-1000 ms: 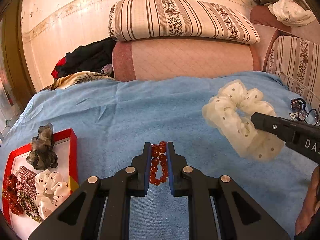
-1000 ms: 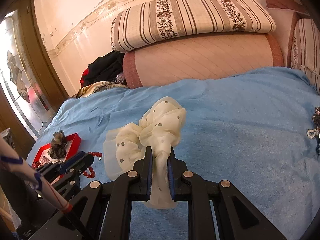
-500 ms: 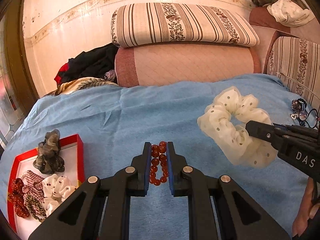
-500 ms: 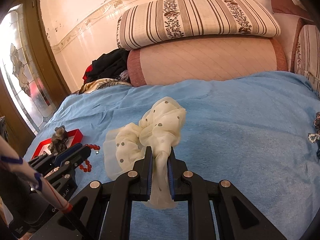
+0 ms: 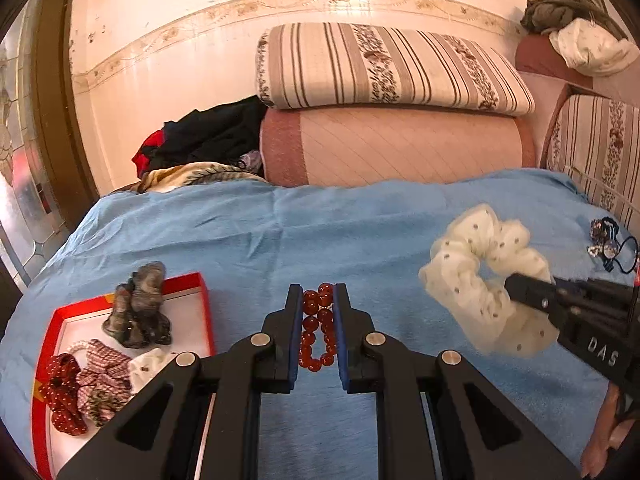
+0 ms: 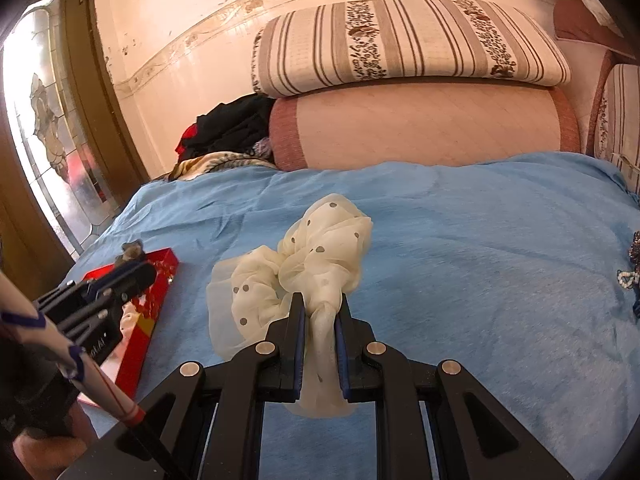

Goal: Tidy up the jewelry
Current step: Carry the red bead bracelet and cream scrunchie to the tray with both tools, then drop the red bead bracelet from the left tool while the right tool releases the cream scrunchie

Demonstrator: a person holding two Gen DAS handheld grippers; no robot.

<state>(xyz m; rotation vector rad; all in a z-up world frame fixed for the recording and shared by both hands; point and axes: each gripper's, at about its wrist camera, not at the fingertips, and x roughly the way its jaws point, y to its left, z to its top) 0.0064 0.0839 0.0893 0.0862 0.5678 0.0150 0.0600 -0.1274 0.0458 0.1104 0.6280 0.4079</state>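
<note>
My left gripper (image 5: 318, 294) is shut on a red bead bracelet (image 5: 317, 326), held above the blue bedspread (image 5: 320, 232). A red-rimmed tray (image 5: 188, 312) lies to its lower left, with a grey scrunchie (image 5: 138, 308), a dark red dotted one (image 5: 64, 396) and other scrunchies inside. My right gripper (image 6: 322, 300) is shut on a cream dotted scrunchie (image 6: 304, 264). In the left wrist view that cream scrunchie (image 5: 480, 276) hangs at the right from the right gripper (image 5: 510, 284). In the right wrist view the left gripper (image 6: 142, 274) hovers over the tray (image 6: 156, 300).
A small pile of hair ties and jewelry (image 5: 608, 240) lies at the bed's right edge. Striped pillows (image 5: 384, 68) and a pink bolster (image 5: 396, 144) stand at the back, dark clothes (image 5: 208, 132) beside them. A glass door (image 6: 44, 128) is on the left.
Both grippers have shifted left toward the red tray, keeping the bracelet and the cream scrunchie. The tray now shows closer to the left gripper.
</note>
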